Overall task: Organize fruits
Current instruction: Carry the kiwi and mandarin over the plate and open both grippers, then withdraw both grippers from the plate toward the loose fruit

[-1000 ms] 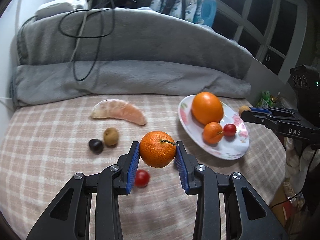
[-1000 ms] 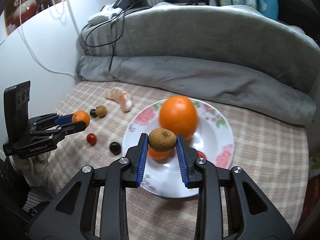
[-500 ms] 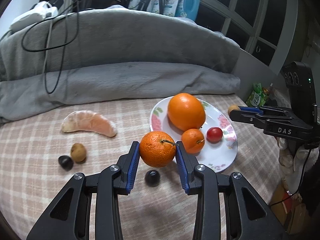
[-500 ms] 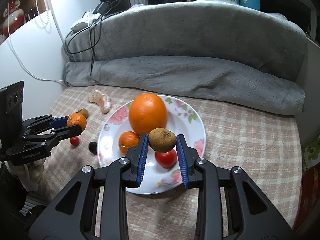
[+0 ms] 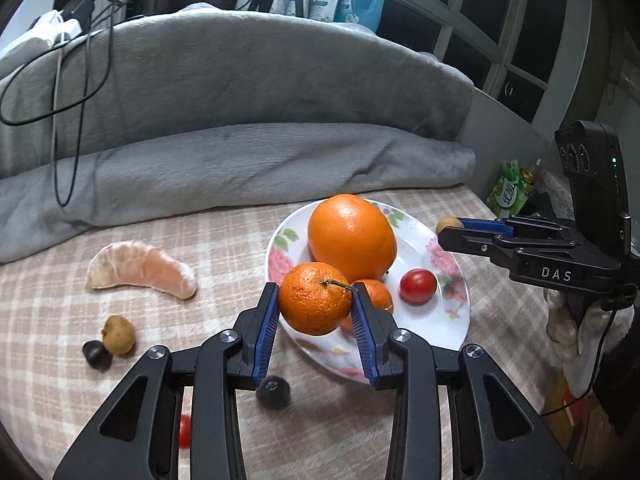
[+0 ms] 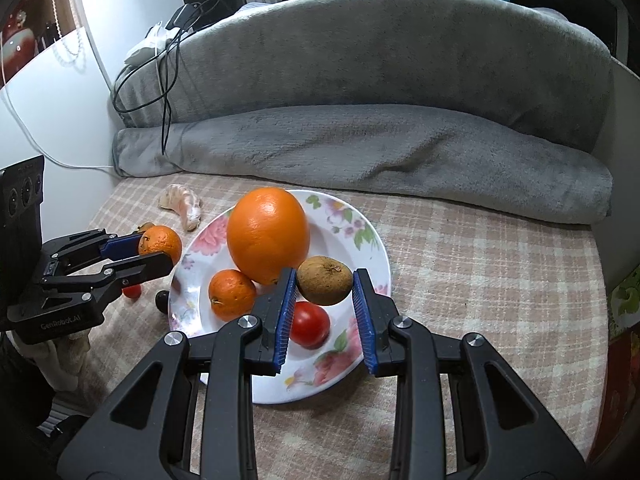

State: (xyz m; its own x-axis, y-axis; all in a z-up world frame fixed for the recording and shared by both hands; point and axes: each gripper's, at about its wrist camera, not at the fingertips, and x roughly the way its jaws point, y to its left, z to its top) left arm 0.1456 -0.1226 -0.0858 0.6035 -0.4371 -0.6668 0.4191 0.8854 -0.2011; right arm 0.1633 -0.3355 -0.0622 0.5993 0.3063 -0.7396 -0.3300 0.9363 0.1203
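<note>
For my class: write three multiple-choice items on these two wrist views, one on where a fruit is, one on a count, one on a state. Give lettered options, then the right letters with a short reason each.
1. Where does the peeled citrus segment lie?
A. on the plate
B. on the checked cloth, off the plate
C. in a gripper

2. How many fruits rest on the floral plate?
A. one
B. three
C. five

3. What is the right gripper doing?
A. holding a brown kiwi
B. standing open and bare
C. holding a tomato

Answers:
1 B: it lies on the cloth left of the plate.
2 B: large orange, small mandarin, red tomato.
3 A: its jaws press the brown kiwi.
</note>
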